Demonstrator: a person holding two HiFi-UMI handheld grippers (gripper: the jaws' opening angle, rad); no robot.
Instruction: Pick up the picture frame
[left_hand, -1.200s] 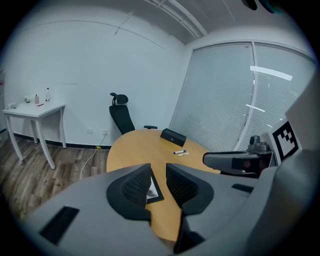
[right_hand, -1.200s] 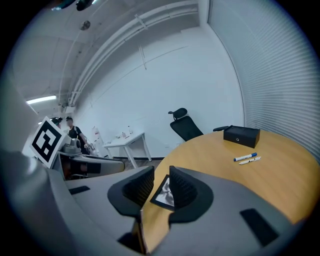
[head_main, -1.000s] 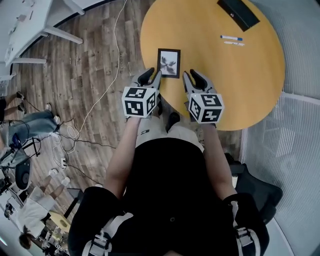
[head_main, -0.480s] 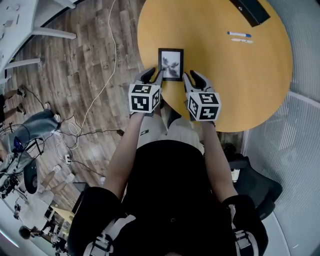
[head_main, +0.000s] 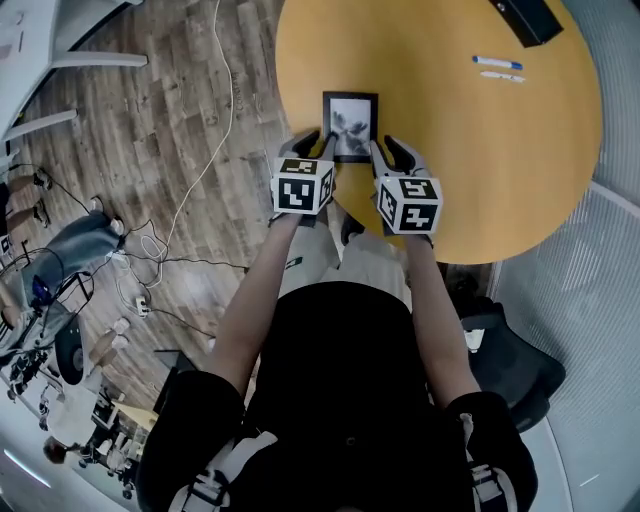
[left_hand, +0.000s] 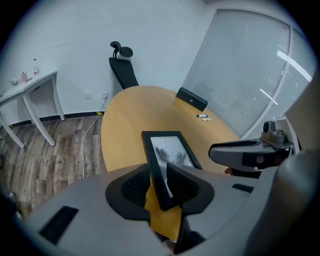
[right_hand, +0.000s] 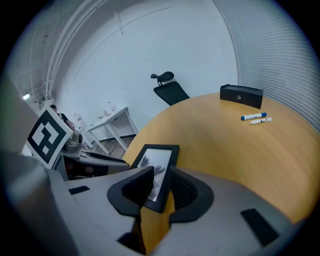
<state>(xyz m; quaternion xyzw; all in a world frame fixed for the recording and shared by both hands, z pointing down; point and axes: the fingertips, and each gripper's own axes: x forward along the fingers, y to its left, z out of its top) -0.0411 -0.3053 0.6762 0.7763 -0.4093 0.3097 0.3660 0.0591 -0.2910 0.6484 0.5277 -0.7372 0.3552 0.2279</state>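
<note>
The picture frame (head_main: 351, 126) lies flat on the round wooden worktop (head_main: 480, 150), close to the near edge, its black border around a pale grey print. Both grippers are right at it! The left gripper (head_main: 317, 145) sits at the frame's near left corner and the right gripper (head_main: 388, 152) at the near right corner, with their marker cubes side by side just off the worktop's rim.

Look along the left tongs: they stand apart with the frame's corner in the gap, the right-hand tong up against the border and a sliver of yellow wood showing on the other side. The right tongs are also parted and straddle the other near corner, the frame's edge running between them. So both are released around the frame, with nothing clamped.

Well beyond the frame, a blue marker (head_main: 497, 63) and a white pen (head_main: 503, 76) lie together, and a black box (head_main: 525, 15) rests at the far rim.
</note>
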